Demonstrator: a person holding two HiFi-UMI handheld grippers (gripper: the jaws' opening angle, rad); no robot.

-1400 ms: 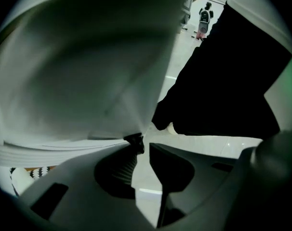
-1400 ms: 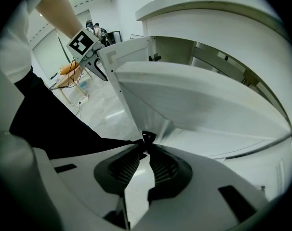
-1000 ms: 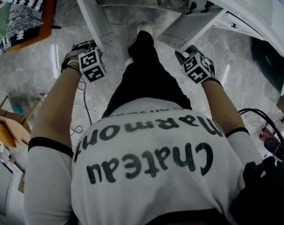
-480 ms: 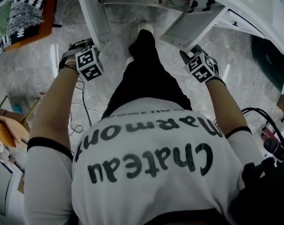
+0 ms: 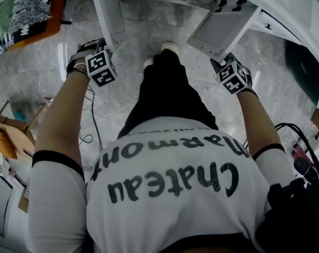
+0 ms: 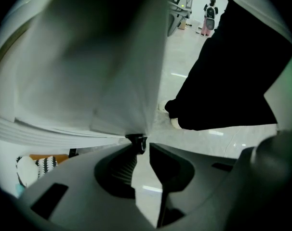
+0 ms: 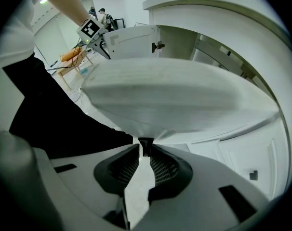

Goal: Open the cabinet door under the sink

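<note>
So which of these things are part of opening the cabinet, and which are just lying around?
Part of the job:
left door
right door
left gripper, shut on left knob
right gripper, shut on right knob

Just lying about:
patterned cloth
wooden frame

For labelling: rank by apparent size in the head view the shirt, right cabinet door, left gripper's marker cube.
1. Shirt, nearest the camera.
2. Right cabinet door.
3. Left gripper's marker cube.

Floor: glossy pale grey marble-patterned tiles (image 5: 38,83). Directly on it: thin black cable (image 5: 98,128), centre left; white shoe (image 5: 170,47), upper centre.
</note>
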